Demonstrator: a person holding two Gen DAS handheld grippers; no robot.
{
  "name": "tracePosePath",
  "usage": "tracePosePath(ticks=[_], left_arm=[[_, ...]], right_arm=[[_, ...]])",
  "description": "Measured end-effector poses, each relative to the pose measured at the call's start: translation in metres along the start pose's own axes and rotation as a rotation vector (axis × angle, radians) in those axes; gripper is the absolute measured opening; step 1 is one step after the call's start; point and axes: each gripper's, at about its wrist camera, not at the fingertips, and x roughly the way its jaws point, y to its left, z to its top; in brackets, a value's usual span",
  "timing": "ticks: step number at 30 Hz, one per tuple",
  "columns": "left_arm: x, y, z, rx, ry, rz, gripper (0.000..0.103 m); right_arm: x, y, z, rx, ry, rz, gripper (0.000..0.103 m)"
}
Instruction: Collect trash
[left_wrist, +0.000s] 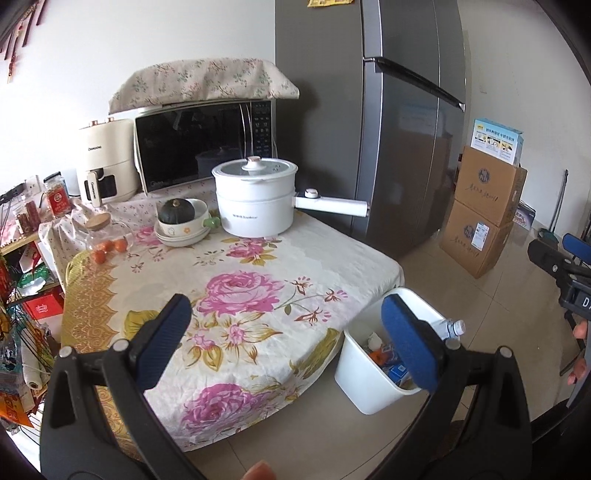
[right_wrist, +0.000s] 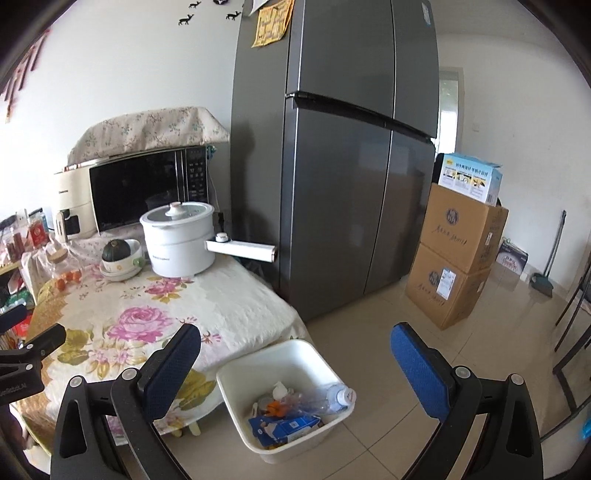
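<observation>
One white square plastic bin (right_wrist: 286, 402) sits on the floor, holding one clear plastic bottle (right_wrist: 334, 398) and one blue-and-white carton (right_wrist: 284, 427). Two brown cardboard boxes (right_wrist: 458, 258) stand stacked, one light-blue printed box (right_wrist: 471, 178) on top. One white electric pot (right_wrist: 179, 240), one dark green squash (right_wrist: 113, 251), three small orange fruits (left_wrist: 109, 250).

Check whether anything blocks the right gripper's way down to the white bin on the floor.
Nothing visible does. The right gripper is open and empty above the bin, whose open top faces it; the table edge lies beside the bin, not over it.
</observation>
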Motion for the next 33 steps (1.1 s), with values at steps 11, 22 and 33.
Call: tracePosePath(ticks=[11, 22, 33], left_arm=[[-0.015, 0.000, 0.006, 0.009, -0.074, 0.014, 0.102], [-0.020, -0.004, 0.005, 0.010, -0.069, 0.008, 0.102], [-0.019, -0.007, 0.004, 0.011, -0.064, 0.008, 0.102]], right_arm=[[0.001, 0.020, 0.001, -0.026, -0.022, 0.010, 0.103], [0.003, 0.023, -0.004, -0.027, -0.005, 0.022, 0.103], [0.001, 0.021, -0.006, -0.019, -0.002, 0.024, 0.103]])
